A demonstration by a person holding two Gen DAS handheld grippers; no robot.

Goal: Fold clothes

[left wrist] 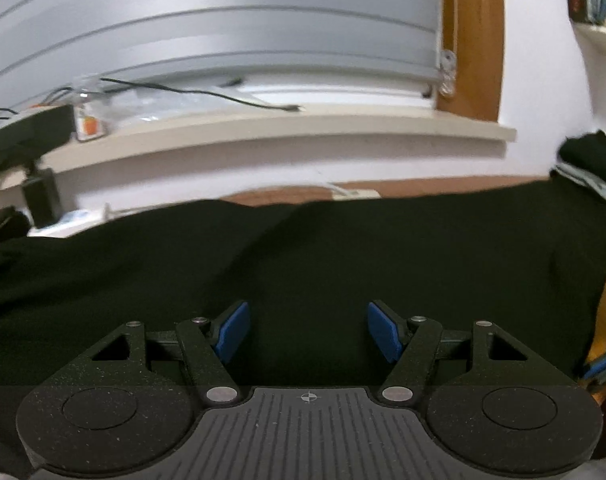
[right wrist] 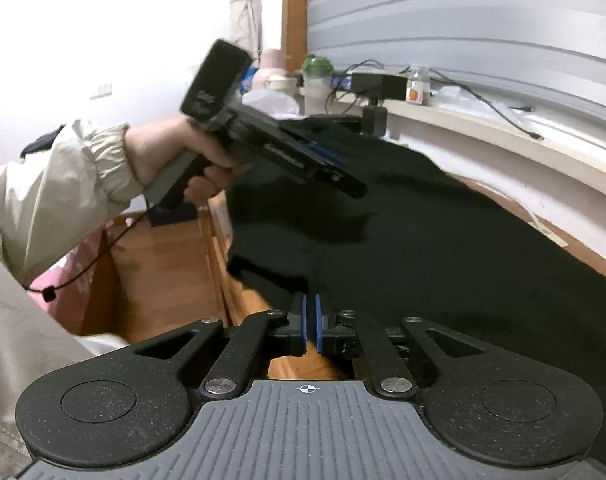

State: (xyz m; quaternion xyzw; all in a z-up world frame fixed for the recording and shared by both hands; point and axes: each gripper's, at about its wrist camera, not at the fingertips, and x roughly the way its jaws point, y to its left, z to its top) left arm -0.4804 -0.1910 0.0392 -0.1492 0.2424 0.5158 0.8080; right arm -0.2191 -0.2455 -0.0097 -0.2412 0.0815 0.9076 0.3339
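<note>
Pinching the black garment's (right wrist: 443,240) edge, right tool (right wrist: 311,322); left tool (left wrist: 307,332) gapes above.

The black garment (left wrist: 303,264) runs off the left wrist picture's left edge and under the left gripper's body, so its near hem is hidden. In the right wrist view, the left gripper (right wrist: 343,176) is motion-blurred, its fingertips lost against dark cloth. Items on the windowsill (right wrist: 463,120) are too small to identify.

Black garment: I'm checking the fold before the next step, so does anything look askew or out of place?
Yes: the black garment is not lying flat. Its near-left corner hangs bunched over the wooden table edge, beside where the right claw pinches the hem.
</note>
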